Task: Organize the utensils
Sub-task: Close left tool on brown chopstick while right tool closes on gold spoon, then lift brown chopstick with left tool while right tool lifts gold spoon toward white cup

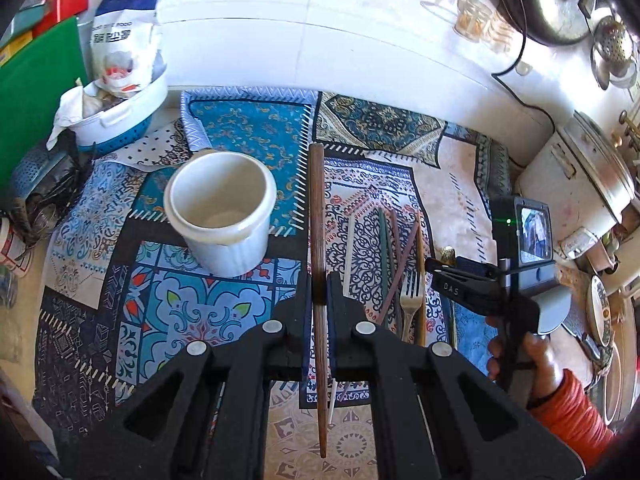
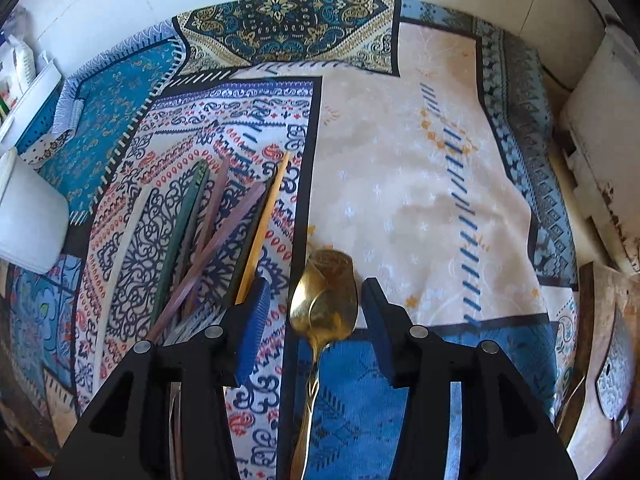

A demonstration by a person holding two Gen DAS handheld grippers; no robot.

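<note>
Where the patchwork-printed cloth (image 1: 208, 312) covers the bench, its near edge is cut off by both camera rims, and the clutter at the far left and right is too warped to name with certainty. A white basin (image 1: 120, 116) at the back left holds a printed bag and crumpled wrappers; what lies beneath them is hidden. The white ribbed cup (image 1: 222, 212) stands upright on the cloth, and nothing shows inside it but its pale floor.

The left hand-held gripper (image 1: 319, 292) is clenched on a brown wooden chopstick (image 1: 317, 208), which points away from the camera just right of the cup, its near end hanging below the jaws. The right hand-held gripper (image 2: 312, 312) is released, its jaws spread to either side of a gold spoon (image 2: 326, 292) lying bowl-up on the cloth without touching it; the spoon's handle runs out of frame.

Left of the spoon lies a loose bundle of chopsticks (image 2: 208, 232), green, purple and tan, partly hidden behind the gripper finger. A silver fork (image 1: 412, 304) rests among them.
</note>
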